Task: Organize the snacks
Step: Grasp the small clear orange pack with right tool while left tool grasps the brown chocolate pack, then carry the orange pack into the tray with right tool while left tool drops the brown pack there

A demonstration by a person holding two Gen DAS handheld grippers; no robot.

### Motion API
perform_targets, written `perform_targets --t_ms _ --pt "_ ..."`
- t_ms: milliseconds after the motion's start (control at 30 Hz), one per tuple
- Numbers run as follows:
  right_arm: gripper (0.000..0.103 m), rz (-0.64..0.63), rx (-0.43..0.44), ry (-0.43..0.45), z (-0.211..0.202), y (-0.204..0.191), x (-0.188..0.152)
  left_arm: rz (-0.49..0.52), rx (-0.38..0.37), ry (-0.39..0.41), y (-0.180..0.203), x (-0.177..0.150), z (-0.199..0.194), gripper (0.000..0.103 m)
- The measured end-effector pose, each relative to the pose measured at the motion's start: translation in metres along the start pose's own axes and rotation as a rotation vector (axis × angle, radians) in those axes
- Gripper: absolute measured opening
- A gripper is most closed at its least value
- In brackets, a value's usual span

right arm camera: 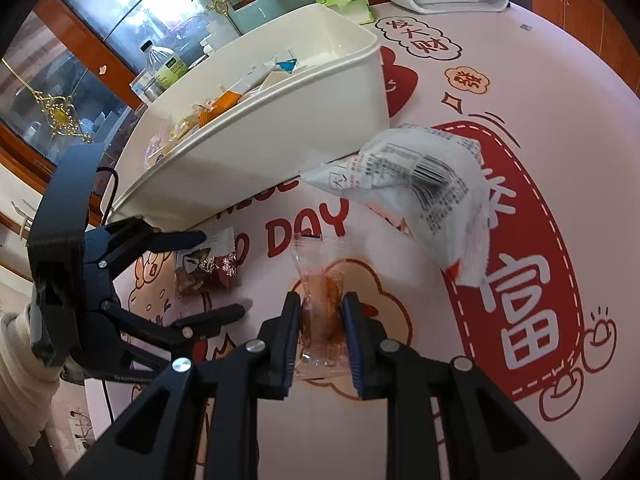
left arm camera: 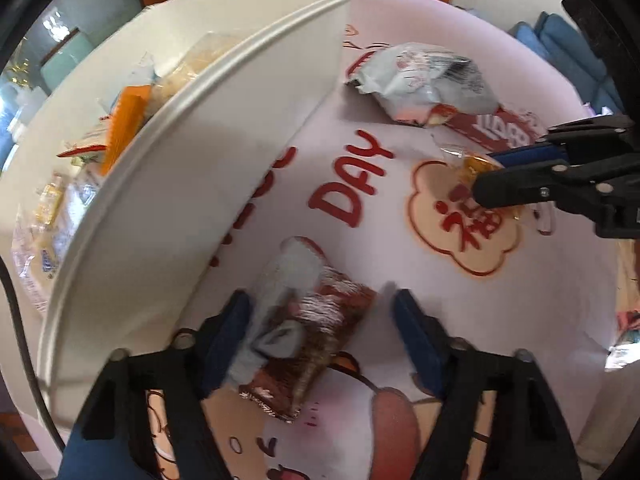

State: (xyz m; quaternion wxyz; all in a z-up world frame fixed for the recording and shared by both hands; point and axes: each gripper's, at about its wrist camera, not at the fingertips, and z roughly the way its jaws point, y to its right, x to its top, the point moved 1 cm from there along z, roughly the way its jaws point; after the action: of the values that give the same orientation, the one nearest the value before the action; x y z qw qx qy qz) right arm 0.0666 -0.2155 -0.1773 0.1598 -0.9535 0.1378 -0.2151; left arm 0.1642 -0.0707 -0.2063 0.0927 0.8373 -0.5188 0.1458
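Pink printed table (right arm camera: 520,60) carries a white bin (right arm camera: 280,120) at 11 o'clock, holding mixed snack packets, one orange (right arm camera: 224,102). Right gripper (right arm camera: 322,320) is clamped on a clear-wrapped orange candy (right arm camera: 326,300) at table centre. Left gripper (left arm camera: 320,320), jaws half apart, straddles a brown foil snack (left arm camera: 320,320) beside the bin; contact unclear. A white pouch (right arm camera: 420,184) lies at 1 o'clock.

Bright, even daylight coming in from the glass cabinet (right arm camera: 80,64) side behind the white bin (right arm camera: 280,120). Casting soft shadows under that bin. Glinting off foil wrapper (left arm camera: 320,320) near it. Smearing with motion blur in the left view; bending and darkening at fisheye edges.
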Motion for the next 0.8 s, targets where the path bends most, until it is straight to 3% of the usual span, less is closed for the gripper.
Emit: perform_targets --t_ms 67,133,167,200,467,667,800 --pt "0.022 0.008 0.006 0.001 -0.003 0.003 -0.002 0.000 -0.001 0.003 -0.002 -0.002 -0.001 0.051" --pt "0.022 0.013 0.014 0.004 -0.006 0.006 -0.004 -0.025 0.012 0.006 -0.001 -0.004 -0.002 0.048" --pt "0.022 0.014 0.018 0.007 -0.007 0.006 -0.004 -0.047 0.012 0.011 -0.003 -0.006 -0.004 0.036" --pt "0.022 0.014 0.020 0.008 -0.008 0.007 -0.005 -0.069 0.008 0.015 -0.003 -0.008 -0.006 0.032" --pt "0.022 0.008 0.044 -0.001 -0.012 0.007 -0.010 -0.323 0.025 0.027 -0.010 -0.030 -0.020 0.031" --pt "0.022 -0.032 0.075 0.012 -0.025 -0.010 -0.009 -0.503 0.074 0.071 -0.005 -0.051 -0.063 0.030" --pt "0.022 -0.056 0.104 0.053 -0.044 -0.025 0.001 -0.551 0.141 0.126 0.001 -0.040 -0.105 0.030"
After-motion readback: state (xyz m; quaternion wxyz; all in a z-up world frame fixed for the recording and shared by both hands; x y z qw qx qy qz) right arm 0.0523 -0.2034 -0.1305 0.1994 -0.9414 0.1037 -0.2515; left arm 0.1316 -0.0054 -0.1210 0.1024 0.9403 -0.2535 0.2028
